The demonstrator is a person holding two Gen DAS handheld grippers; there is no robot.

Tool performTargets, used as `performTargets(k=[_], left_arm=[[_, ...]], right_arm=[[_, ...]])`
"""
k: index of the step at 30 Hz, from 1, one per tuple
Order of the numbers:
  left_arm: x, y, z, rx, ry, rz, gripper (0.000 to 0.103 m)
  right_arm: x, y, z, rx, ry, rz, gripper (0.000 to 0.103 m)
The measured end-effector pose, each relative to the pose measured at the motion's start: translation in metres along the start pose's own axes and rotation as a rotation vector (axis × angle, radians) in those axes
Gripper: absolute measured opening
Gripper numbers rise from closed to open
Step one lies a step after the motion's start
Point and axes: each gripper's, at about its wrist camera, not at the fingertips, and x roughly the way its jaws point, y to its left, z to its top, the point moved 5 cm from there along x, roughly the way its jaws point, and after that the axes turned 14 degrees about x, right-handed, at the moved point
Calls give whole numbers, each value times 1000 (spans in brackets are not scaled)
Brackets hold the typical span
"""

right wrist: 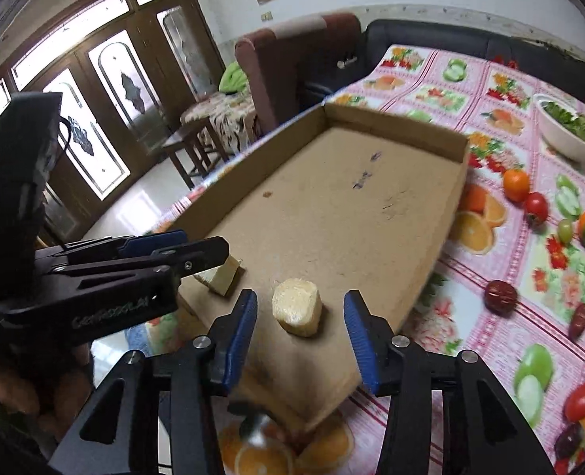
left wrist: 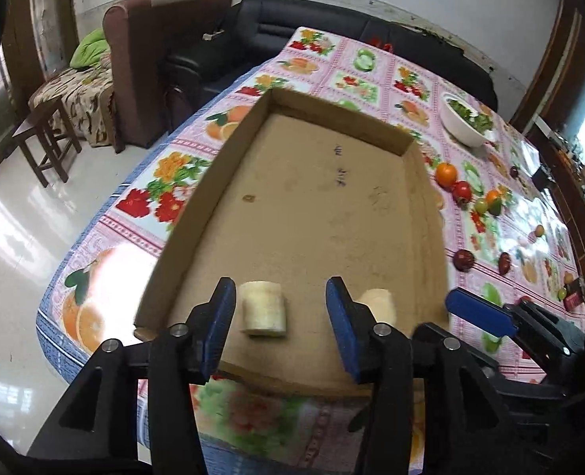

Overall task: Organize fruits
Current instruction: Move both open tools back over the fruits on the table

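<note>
Two pale cut fruit chunks lie in the cardboard tray (left wrist: 229, 182) near its front edge. Left chunk (left wrist: 263, 308) sits between the fingers of the left gripper (left wrist: 280, 326), jaws spread, untouched; right chunk (right wrist: 297, 307) sits between the right gripper (right wrist: 301, 336) fingers, also spread, holding nothing. One orange (left wrist: 446, 173) and one tomato (left wrist: 462, 191) lie on the tablecloth (left wrist: 142, 182) beside the tray.

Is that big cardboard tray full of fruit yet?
Nearly empty. The cardboard tray holds only two pale chunks; the orange and other fruits lie outside it.
</note>
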Motion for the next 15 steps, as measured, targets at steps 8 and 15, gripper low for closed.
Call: performTargets(k=[8, 15], left_arm=[[-6, -48, 6, 65, -9, -85, 46], [-11, -96, 8, 138, -4, -156, 46]], right_arm=[[-59, -54, -20, 122, -77, -40, 48], [-101, -121, -38, 255, -139, -138, 55]])
